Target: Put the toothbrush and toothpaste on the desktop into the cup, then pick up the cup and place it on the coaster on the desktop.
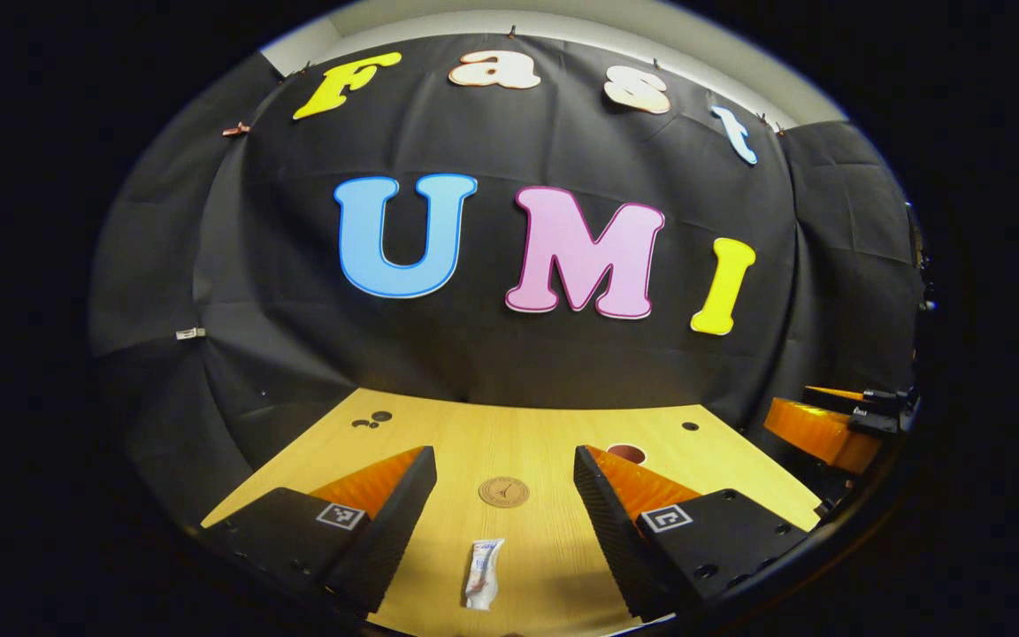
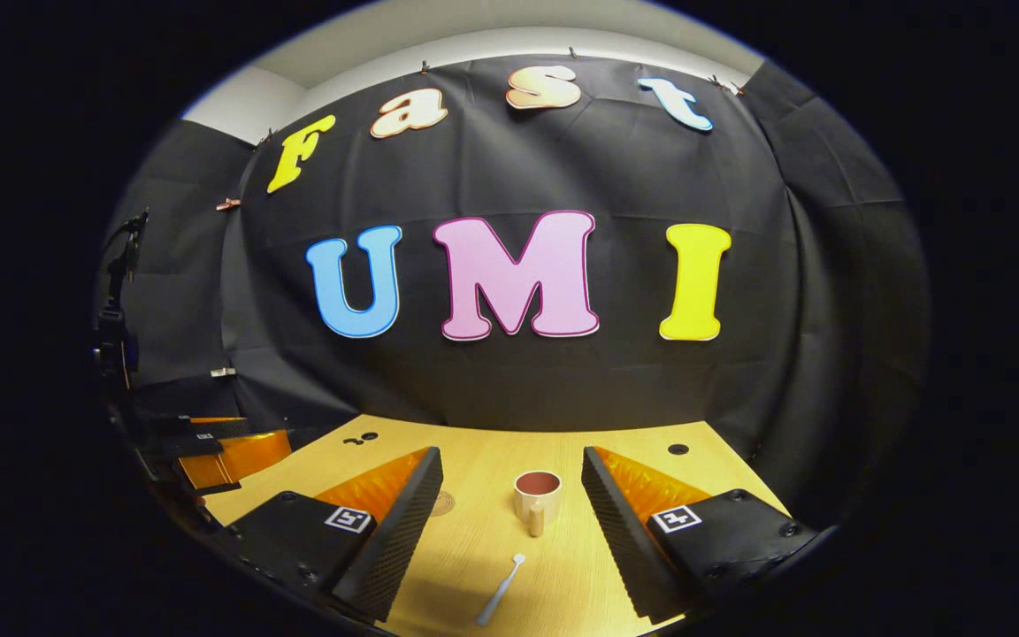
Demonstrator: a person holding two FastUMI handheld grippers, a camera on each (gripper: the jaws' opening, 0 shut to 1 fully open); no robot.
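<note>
Left gripper view: the left gripper [image 1: 504,504] is held wide above the toothpaste [image 1: 482,573]; the flat tube could be skidded away. The right gripper [image 2: 512,509], equally wide, is aimed over the toothbrush [image 2: 500,589], and the cup [image 2: 537,497] risks being tipped

Left gripper [image 1: 502,495] fingers spread wide, nothing between them but desk [image 1: 545,433]. Toothpaste [image 1: 482,573] lies flat on desk between the fingers, near their base. Coaster [image 1: 503,492] flat just beyond it, between the fingertips. Cup [image 1: 627,453] partly hidden behind right finger. Other gripper [image 1: 837,425] far right.
</note>
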